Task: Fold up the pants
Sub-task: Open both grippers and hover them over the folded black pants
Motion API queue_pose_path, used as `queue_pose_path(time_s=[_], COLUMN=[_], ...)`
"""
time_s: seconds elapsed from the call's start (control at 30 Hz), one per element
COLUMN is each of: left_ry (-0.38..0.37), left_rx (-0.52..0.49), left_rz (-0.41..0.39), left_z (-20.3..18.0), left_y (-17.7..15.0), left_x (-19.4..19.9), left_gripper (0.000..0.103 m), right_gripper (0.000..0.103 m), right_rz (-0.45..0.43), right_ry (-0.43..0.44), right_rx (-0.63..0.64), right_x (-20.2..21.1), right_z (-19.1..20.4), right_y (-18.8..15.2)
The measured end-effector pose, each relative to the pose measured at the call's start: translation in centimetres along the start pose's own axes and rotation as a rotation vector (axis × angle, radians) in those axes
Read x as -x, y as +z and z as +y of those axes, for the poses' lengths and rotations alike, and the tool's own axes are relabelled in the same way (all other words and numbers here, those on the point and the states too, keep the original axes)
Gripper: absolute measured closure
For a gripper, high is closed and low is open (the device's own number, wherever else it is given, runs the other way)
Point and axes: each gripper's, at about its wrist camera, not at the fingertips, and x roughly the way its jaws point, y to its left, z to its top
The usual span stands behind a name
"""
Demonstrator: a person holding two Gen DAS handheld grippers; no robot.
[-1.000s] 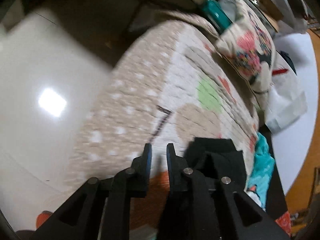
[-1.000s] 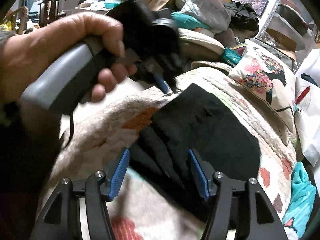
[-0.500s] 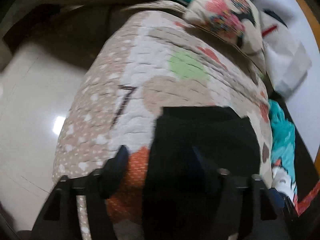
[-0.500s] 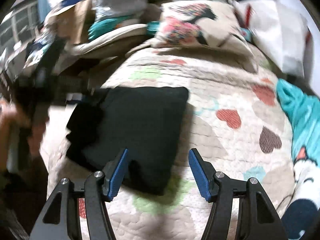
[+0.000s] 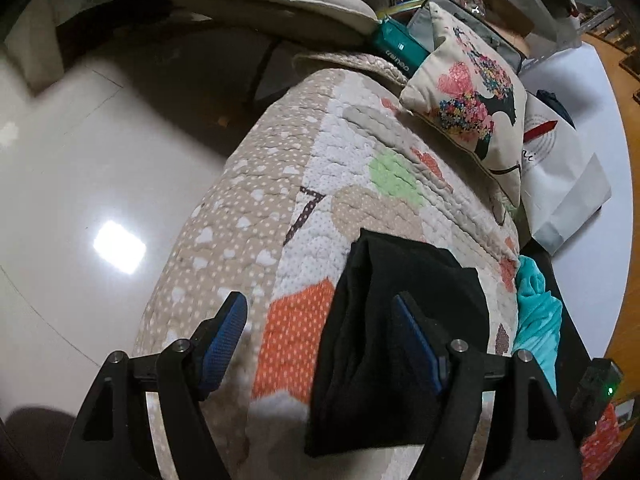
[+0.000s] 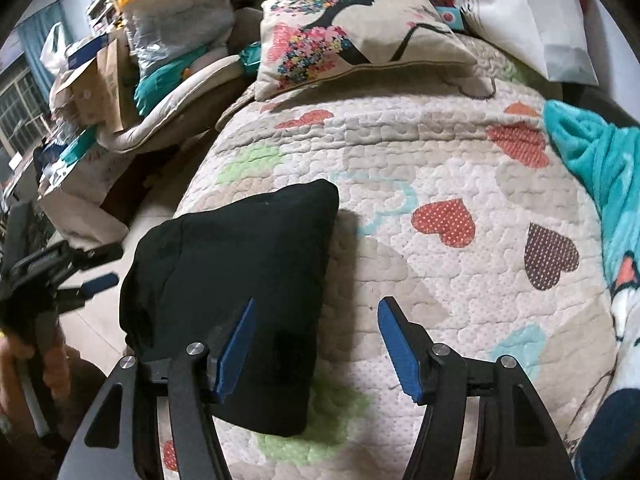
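Observation:
The black pants (image 6: 240, 264) lie folded into a compact block on the quilted heart-pattern bedspread (image 6: 460, 280), near its left edge. They also show in the left wrist view (image 5: 384, 344). My left gripper (image 5: 320, 312) is open and empty, above the pants' left edge and the orange patch. It also shows at the left edge of the right wrist view (image 6: 76, 280). My right gripper (image 6: 316, 316) is open and empty, above the pants' right edge.
A floral cushion (image 6: 344, 28) and a white bag (image 6: 532, 12) lie at the head of the bed. A teal blanket (image 6: 600, 168) lies at the right. The bed drops to a shiny tiled floor (image 5: 80, 200) on the left. Boxes and bags (image 6: 120, 72) are piled beyond.
My left gripper has opened and let go of the pants, then drawn back toward the bed's edge. My right gripper has pulled away to the right. The pants now lie folded flat.

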Motion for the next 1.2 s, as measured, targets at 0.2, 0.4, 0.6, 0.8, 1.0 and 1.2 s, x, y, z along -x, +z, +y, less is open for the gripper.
queue_pose_path(time_s=[0.2, 0.4, 0.6, 0.8, 1.0, 1.2], left_ry=[0.091, 0.137, 0.183, 0.248, 0.271, 0.281], left_rx=[-0.108, -0.252, -0.358, -0.494, -0.602, -0.638], left_rz=[-0.043, -0.075, -0.102, -0.179, -0.227, -0.248], left_z=[-2.3, -5.4, -8.0, -11.2, -13.7, -14.7], left_y=[-2.7, -4.9, -7.2, -9.5, -11.6, -12.7], left_x=[1.8, 3.2, 4.7, 6.8, 8.2, 8.9], left_gripper=[0.028, 0.028, 0.028, 0.028, 0.028, 0.028], right_gripper=[0.035, 0.035, 0.035, 0.035, 0.034, 0.034], right_rz=[-0.019, -0.030, -0.072, -0.094, -0.110, -0.114], right_ry=[0.003, 0.027, 0.005, 0.016, 0.005, 0.009], right_rx=[-0.063, -0.088, -0.012, -0.013, -0.039, -0.069], right_x=[0.3, 0.7, 1.6, 2.3, 2.9, 3.3], right_z=[-1.5, -1.9, -0.5, -0.4, -1.3, -2.1], right_y=[-1.5, -2.5, -2.9, -3.3, -3.7, -3.9])
